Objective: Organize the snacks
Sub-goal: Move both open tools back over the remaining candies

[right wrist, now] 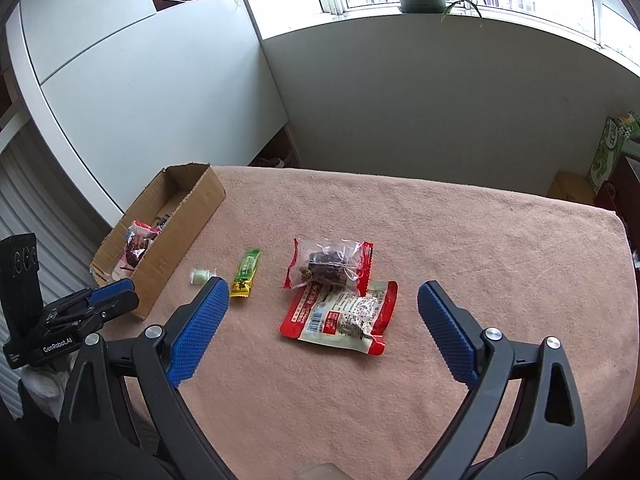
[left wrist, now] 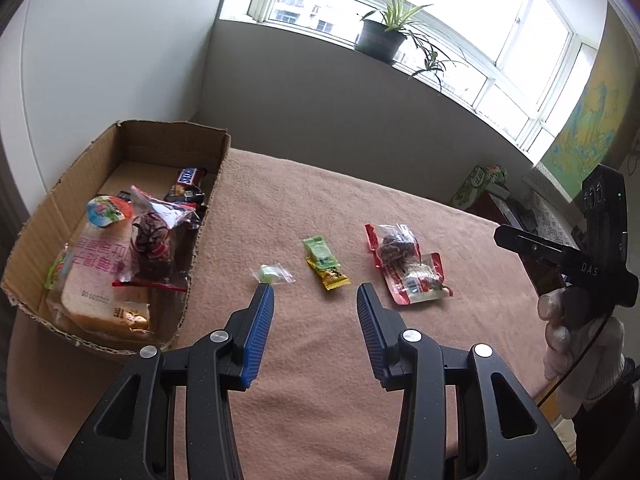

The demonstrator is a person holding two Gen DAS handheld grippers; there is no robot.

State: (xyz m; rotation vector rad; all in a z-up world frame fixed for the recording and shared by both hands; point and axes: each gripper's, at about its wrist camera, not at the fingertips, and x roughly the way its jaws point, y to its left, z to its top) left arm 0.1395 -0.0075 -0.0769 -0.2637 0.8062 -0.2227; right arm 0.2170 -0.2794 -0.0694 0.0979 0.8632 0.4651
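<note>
My right claw (right wrist: 320,316) stands wide and empty above the two red-edged snack packets (right wrist: 336,300), which lie overlapped on the pink cloth (right wrist: 480,260), well right of the cardboard box (right wrist: 168,256). To take one cleanly, I judge I should come down astride the nearer packet's crinkled edge and pinch only that one. My left claw (left wrist: 316,300) is part open and empty, near the small green candy (left wrist: 270,274). Both hands tilt forward and down; a gloved hand (left wrist: 560,328) grips the right handle.
</note>
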